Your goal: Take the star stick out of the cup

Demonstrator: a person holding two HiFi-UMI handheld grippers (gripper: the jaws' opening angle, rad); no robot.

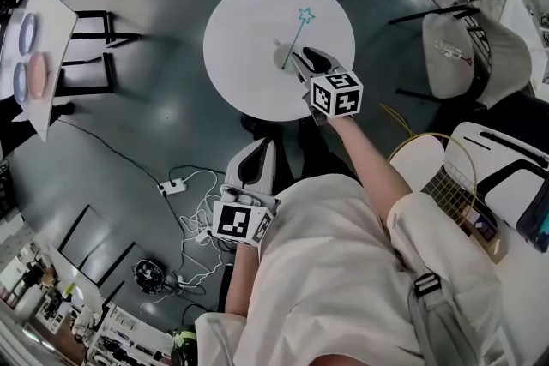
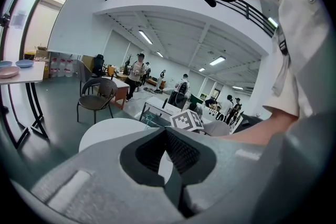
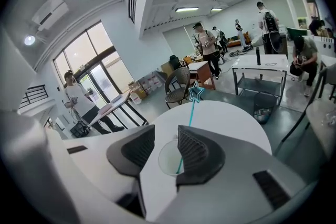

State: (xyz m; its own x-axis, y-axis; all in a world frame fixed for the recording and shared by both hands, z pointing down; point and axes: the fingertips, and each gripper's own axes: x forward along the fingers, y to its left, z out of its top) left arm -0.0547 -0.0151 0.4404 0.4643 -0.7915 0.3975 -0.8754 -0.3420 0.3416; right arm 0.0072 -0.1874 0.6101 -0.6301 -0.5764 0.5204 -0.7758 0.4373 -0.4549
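Right gripper (image 3: 166, 131) jaws are standing wide, straddling the cup (image 3: 167, 161) and pressing on nothing. The star stick (image 3: 190, 113) is leaning in that cup, its shaft passing just beside the right-hand jaw and the star poking up past the tips. The cup is sitting near the middle of the round white worktop (image 3: 233, 118). For a clean pull I'd be centring the jaws on the thin shaft above the rim (not on the cup), closing fully, then lifting along the lean so the cup isn't tipping. Left gripper (image 2: 165, 132) is hanging by the body, jaws together, holding nothing.
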